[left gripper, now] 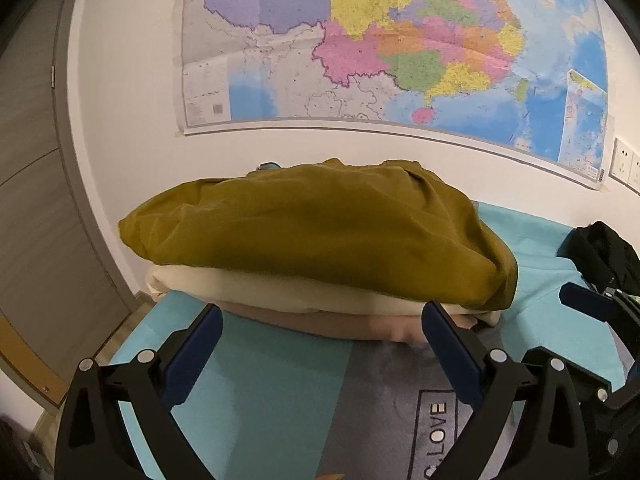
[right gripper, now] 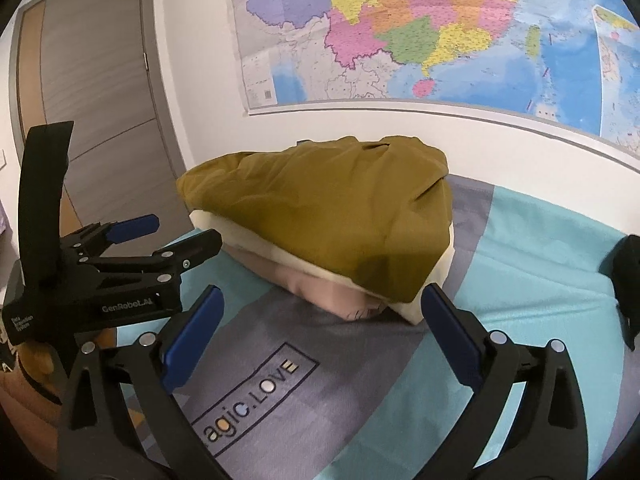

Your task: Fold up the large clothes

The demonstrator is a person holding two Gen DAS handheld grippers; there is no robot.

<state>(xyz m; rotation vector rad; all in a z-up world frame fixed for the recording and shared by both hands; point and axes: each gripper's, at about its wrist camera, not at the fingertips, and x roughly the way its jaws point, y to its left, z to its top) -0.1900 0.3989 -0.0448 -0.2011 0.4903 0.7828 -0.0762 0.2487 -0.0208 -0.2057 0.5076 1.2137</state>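
A stack of folded clothes lies on the bed against the wall: an olive-yellow garment on top, a cream one under it, a pinkish-beige one at the bottom. My left gripper is open and empty, just in front of the stack's near edge. My right gripper is open and empty, in front of the stack's near corner. The left gripper also shows in the right wrist view, open, to the left of the stack.
The bed has a turquoise and grey sheet with a "magic.LOVE" print. A black garment lies at the right. A wall map hangs behind. A grey door stands at the left.
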